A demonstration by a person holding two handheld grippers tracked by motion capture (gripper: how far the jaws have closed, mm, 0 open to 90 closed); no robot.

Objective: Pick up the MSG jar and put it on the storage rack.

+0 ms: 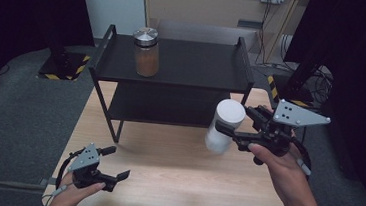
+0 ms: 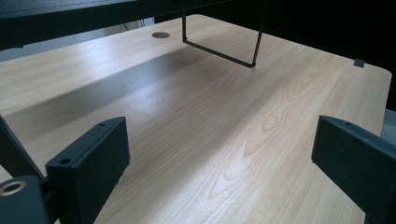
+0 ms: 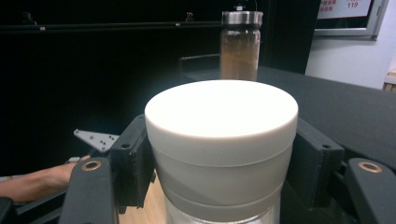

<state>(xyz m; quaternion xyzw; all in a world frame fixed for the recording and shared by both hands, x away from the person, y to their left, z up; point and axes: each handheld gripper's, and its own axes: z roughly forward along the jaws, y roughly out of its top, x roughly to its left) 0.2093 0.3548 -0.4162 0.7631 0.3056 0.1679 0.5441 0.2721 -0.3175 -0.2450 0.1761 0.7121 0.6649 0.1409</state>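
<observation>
Right tool (image 1: 231,132) is clenched on the white-lidded jar (image 1: 223,125), one jaw on either side just below the lid, and the jar hangs clear above the bench (image 1: 174,177), in front of the black shelf rack (image 1: 174,62). From the high view the jar sits at the rack's right front corner, roughly level with the gap between the two shelves, its white lid towards the rack. Look along the right tool's own camera: the white lid (image 3: 221,116) sits square between the two black jaws, pads pressed against the jar's sides, a strip of clear glass showing beneath. Beyond it, up on the rack's top shelf, stands the brown jar with the metal lid (image 3: 240,44), upright and well apart from the one in the grip; from above that brown jar is left of centre on the top shelf. Over on the near left corner of the bench, the left tool (image 1: 115,165) is released, jaws standing wide with nothing but pale wood grain between them, held low over the surface. In its view one thin leg of the rack (image 2: 219,53) meets the bench farther off.
</observation>
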